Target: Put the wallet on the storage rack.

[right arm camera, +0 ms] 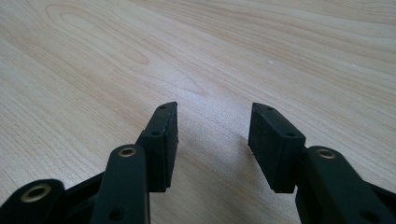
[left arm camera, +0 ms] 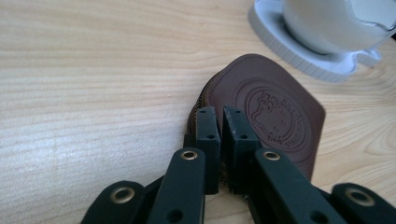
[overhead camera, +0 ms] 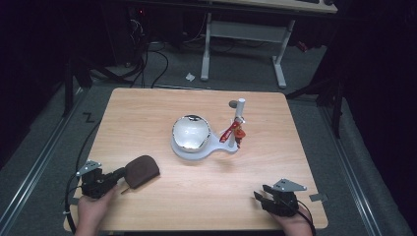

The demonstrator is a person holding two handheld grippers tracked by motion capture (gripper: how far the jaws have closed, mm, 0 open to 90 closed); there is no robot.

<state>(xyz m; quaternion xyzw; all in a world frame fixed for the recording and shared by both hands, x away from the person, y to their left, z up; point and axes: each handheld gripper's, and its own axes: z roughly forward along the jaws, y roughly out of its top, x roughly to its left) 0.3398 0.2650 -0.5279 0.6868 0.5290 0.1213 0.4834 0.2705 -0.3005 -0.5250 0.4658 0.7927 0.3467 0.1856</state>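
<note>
One pouch [left arm camera: 275,116] edge under claw [left arm camera: 222,122]

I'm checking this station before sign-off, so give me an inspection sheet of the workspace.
Surface: wooden table, bare grain.
Job's things: brown leather pouch lying flat near the left edge.
Clutter: white stand carrying a shiny bowl; white post with a red item.
Grippers: left hand-held gripper shut on the pouch's edge; right hand-held gripper open over bare wood.
Cables: black cable trailing from the left one.
Surroundings: grey floor, white desk frame behind.
</note>
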